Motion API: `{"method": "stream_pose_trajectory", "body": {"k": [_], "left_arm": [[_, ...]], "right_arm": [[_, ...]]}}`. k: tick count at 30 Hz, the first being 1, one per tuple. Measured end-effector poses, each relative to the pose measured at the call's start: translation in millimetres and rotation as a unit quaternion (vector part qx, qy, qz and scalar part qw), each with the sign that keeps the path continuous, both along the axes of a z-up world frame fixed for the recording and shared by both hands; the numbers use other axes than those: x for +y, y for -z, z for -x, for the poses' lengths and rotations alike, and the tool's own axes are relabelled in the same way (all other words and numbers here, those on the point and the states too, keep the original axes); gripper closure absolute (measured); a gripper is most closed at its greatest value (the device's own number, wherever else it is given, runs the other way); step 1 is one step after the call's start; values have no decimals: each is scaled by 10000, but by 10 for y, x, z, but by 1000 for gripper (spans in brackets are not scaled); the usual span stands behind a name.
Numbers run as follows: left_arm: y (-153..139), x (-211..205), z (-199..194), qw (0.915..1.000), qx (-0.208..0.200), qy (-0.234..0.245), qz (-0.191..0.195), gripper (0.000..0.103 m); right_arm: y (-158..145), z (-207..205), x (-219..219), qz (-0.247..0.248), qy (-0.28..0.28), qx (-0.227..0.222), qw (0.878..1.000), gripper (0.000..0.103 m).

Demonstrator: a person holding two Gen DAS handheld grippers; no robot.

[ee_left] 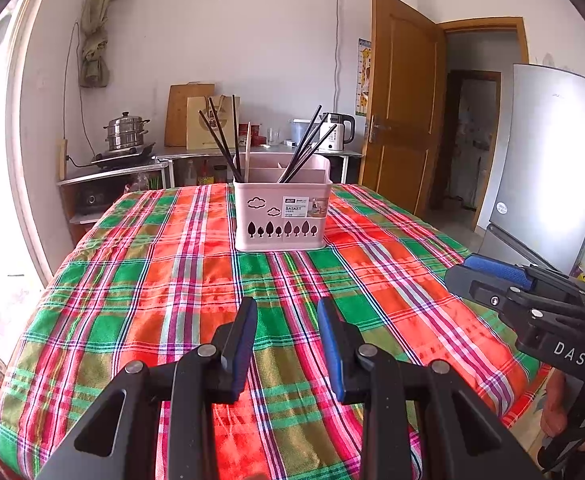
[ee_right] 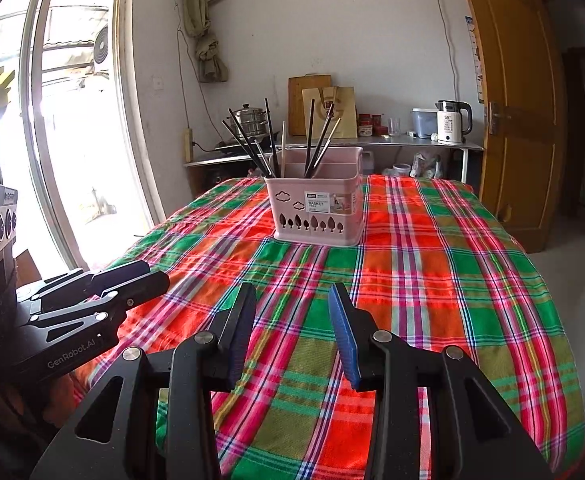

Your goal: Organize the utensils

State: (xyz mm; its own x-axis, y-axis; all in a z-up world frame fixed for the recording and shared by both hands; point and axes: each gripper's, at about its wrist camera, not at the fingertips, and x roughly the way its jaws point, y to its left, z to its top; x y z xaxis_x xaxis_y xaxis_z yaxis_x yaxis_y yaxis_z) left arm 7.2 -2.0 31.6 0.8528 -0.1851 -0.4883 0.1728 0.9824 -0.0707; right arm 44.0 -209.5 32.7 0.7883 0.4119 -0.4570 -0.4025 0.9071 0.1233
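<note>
**Both grippers idle, basket ahead**

The left gripper and right gripper hover with jaws apart and nothing between them. The pink plastic divided basket stands well ahead of the fingertips on the plaid tablecloth, black chopsticks leaning in its compartments. Reaching in carelessly could knock the splayed sticks or tip the light basket; a shallow pinch may let one slip.
</note>
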Motion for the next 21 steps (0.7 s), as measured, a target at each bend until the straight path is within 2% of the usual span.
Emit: {"method": "stream_pose_trajectory", "body": {"k": [21], "left_arm": [[8, -33, 10, 10000, 20, 12, 7, 72]], "right_arm": [[14, -30, 3, 3, -10, 54, 10000, 64]]}}
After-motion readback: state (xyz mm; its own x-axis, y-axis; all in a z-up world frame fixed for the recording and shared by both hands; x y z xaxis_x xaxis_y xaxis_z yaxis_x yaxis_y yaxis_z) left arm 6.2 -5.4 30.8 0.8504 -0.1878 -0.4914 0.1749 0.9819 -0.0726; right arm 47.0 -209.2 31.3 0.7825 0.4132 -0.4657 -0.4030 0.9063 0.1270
